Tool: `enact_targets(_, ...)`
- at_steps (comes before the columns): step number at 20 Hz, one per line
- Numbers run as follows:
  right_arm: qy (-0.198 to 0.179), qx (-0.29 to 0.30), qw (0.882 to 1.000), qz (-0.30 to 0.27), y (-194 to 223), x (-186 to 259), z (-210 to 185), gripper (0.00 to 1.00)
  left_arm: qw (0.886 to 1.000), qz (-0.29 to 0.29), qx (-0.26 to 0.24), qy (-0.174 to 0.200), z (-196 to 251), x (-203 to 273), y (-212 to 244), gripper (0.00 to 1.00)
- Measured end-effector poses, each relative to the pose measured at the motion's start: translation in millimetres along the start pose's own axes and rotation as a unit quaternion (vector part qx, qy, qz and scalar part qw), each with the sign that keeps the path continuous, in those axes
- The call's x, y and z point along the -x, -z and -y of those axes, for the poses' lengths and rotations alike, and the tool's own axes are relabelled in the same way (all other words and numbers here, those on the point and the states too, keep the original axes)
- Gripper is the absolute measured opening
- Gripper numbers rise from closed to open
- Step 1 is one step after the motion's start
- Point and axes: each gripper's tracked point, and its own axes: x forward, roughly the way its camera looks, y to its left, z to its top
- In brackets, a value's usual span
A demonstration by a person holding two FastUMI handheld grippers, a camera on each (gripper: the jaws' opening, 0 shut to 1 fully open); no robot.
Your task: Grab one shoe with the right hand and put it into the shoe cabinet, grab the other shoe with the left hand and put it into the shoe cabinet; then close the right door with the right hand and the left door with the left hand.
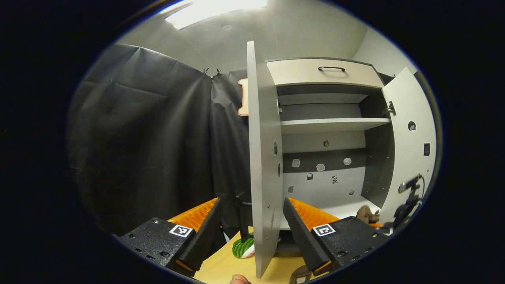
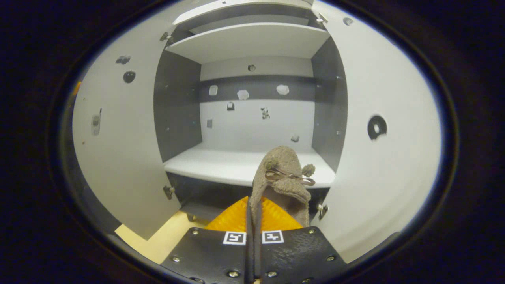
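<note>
A brown fuzzy shoe (image 2: 285, 177) with a small bow hangs toe-up from my right gripper (image 2: 253, 205), which is shut on its edge. It hovers just in front of the shoe cabinet's bottom shelf (image 2: 229, 165), right of centre. Both cabinet doors stand open. In the left gripper view, my left gripper (image 1: 251, 201) is open and holds nothing. The left door (image 1: 263, 165) stands edge-on in line with the gap between its fingers. The right gripper (image 1: 406, 205) and its shoe (image 1: 367, 215) show farther off by the right door (image 1: 410, 146). A brown bit (image 1: 300, 274) at the bottom edge may be the other shoe.
The cabinet has an upper shelf (image 1: 331, 125) and a drawer with a dark handle (image 1: 331, 68) on top. A green striped object (image 1: 242, 248) lies on the wooden floor (image 1: 225, 264) near the left door's foot. Black cloth (image 1: 150, 138) hangs to the left. A fingertip (image 1: 238, 279) shows at the bottom.
</note>
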Motion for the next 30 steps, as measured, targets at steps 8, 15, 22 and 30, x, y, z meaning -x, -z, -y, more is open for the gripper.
enact_targets(8, 0.026, 0.04, 0.998, 0.029, -78.1, -118.3, 15.6, 0.0, 0.999, -0.011, -0.005, -0.052, -30.4, 6.2, 6.4, 0.95)
enact_targets(15, 0.035, 0.04, 0.999, -0.01, -61.6, -182.8, 16.0, 0.01, 0.995, -0.021, -0.015, -0.095, -58.3, 17.5, 10.5, 0.95)
enact_targets(22, 0.043, -0.014, 0.999, -0.026, -59.4, -201.4, 16.0, 0.05, 0.994, -0.032, -0.011, -0.103, -62.5, 23.8, 16.1, 0.95)
enact_targets(30, 0.022, -0.018, 0.999, -0.015, -74.4, -173.6, 9.5, 0.31, 0.996, -0.041, -0.003, -0.075, -45.2, 31.6, 24.2, 0.95)
